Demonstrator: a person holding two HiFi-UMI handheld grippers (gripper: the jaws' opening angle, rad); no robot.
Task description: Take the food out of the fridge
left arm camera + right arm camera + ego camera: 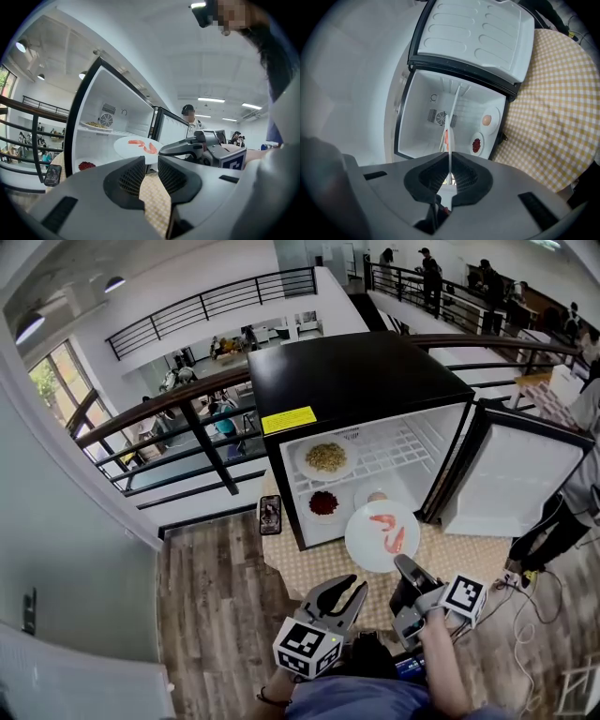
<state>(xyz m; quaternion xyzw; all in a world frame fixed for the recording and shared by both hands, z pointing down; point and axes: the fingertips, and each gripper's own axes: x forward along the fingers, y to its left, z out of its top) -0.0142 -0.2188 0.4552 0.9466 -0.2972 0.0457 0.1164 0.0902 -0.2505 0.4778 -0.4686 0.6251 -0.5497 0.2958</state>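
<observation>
Your right gripper (405, 568) is clamped on the near rim of the shrimp plate (380, 535). The plate hangs just in front of the fridge (356, 381) opening, above the worktop (459, 554). The open door (511, 474) stands close to the plate's right edge. Your left gripper (342, 589) is narrowly parted and empty, with free worktop ahead of it. Noodles (325, 458) sit on the upper shelf, with red food (323, 503) and an egg (377, 495) below.
</observation>
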